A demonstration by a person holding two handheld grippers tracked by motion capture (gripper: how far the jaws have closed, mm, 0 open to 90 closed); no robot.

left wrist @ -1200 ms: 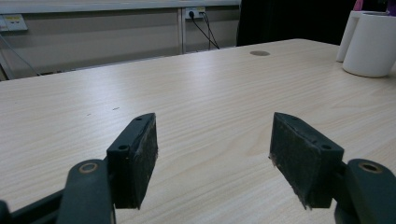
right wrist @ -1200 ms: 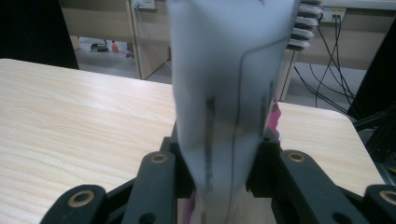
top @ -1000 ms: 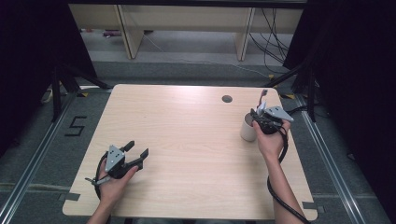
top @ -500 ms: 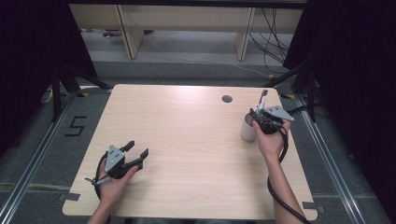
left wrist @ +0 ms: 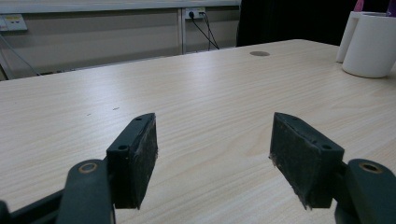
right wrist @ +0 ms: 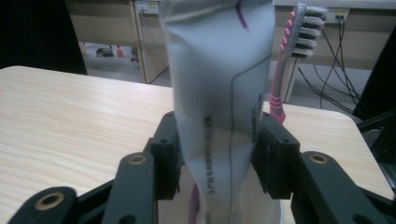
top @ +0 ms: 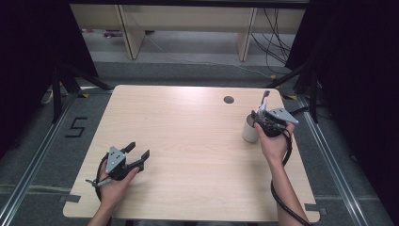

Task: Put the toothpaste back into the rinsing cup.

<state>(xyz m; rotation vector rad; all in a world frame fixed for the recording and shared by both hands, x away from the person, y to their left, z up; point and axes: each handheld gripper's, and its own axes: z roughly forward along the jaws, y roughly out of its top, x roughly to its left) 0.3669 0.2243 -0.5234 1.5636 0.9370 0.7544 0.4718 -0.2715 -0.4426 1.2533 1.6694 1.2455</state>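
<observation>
Pale wooden counter [top: 188, 155], grey floor and shelving behind it. We list a white cup [top: 249, 130] near the counter's right edge, below a round hole [top: 228, 100]; a pink toothbrush [right wrist: 286, 60] stands in it. The tube [right wrist: 219, 93] stands in the cup between the right gripper [right wrist: 217, 149] jaws, which have just been opening; contact unclear. The left gripper [left wrist: 212, 154], well left of the cup: jaws wide, empty.

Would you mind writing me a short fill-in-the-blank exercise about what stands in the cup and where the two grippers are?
1. The white cup stands near the table's ____ edge in the high view.
2. Beside the toothpaste tube stands a toothbrush with a ____ handle.
3. The tube stands between the jaws of the ____ gripper.
4. Between the jaws of the left gripper lies nothing but bare ____.

Missing words: right; pink; right; table
</observation>
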